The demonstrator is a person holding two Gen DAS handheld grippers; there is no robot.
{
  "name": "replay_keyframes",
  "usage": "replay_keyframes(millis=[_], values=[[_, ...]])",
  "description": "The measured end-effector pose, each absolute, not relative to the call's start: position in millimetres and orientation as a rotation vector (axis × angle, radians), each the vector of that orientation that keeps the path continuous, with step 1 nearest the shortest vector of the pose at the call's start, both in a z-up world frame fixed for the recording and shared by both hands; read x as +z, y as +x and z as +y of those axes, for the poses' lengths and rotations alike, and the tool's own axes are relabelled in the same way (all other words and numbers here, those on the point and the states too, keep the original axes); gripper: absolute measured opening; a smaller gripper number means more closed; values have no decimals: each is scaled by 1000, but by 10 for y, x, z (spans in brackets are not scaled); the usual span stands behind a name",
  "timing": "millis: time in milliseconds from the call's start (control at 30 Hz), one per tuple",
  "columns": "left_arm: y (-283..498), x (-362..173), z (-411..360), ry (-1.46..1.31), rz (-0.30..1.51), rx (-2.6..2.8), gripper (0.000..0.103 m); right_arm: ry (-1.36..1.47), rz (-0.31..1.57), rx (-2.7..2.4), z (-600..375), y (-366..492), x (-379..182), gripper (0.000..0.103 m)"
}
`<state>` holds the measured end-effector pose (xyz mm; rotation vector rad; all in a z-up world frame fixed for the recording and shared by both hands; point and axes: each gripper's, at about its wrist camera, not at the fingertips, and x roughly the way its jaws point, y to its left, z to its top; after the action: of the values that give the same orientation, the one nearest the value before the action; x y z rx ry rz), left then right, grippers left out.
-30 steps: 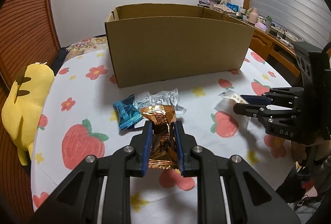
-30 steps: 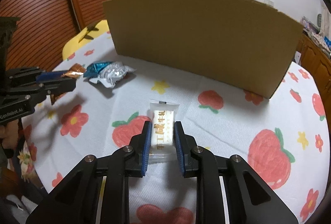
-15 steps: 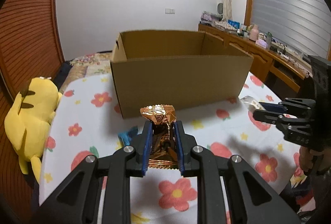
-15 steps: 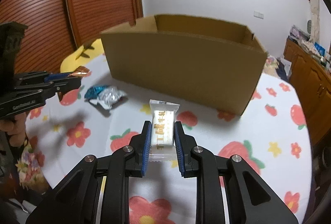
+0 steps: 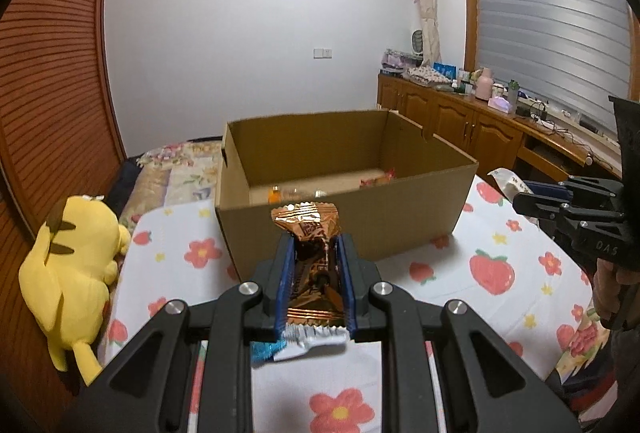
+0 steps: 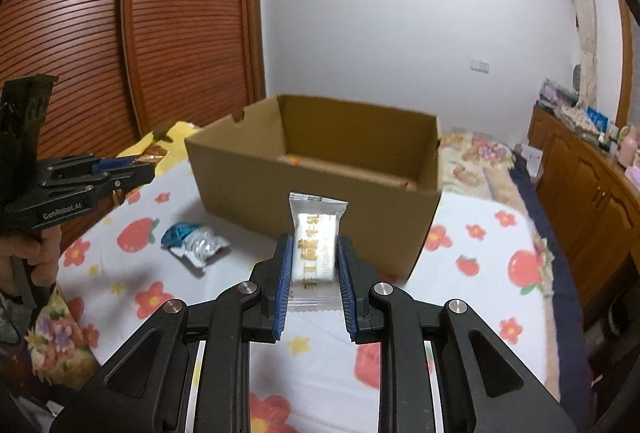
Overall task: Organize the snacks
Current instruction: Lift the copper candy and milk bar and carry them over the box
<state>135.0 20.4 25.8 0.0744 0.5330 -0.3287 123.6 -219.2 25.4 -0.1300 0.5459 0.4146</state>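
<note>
Grippers are both seen closed on snacks, held above the table in front of the cardboard box (image 5: 344, 221). The left gripper (image 5: 314, 281) is clamped on a copper-brown foil packet (image 5: 310, 261); the packet is pinched lengthwise between the blue finger pads (image 5: 285, 285), with its crimped top standing up past the fingertips. The right gripper (image 6: 314, 273) is clamped on a white packet (image 6: 316, 245) in a clear wrapper with gold print, gripped at both long edges, its upper end projecting beyond the pads.

The box stands open-topped on a tablecloth (image 6: 480, 273) printed with strawberries and flowers. A few snacks (image 5: 376, 179) are visible on the box floor, but their kinds cannot be told. A blue-wrapped snack (image 6: 178, 235) and a silver-wrapped snack (image 6: 202, 249) lie touching one another on the cloth, near the left front corner of the box as seen from the right wrist view. A yellow plush toy (image 5: 72, 265) lies at the left edge of the table. Each gripper is visible in the other's view, level with the box rim.
</note>
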Motion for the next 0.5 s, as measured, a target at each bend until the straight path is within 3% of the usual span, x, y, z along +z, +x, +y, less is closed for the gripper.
replay_keyframes(millis=[500], values=[[1764,484,110,67,537,-345,19,-186,472,410,-2160,1471,656,20]])
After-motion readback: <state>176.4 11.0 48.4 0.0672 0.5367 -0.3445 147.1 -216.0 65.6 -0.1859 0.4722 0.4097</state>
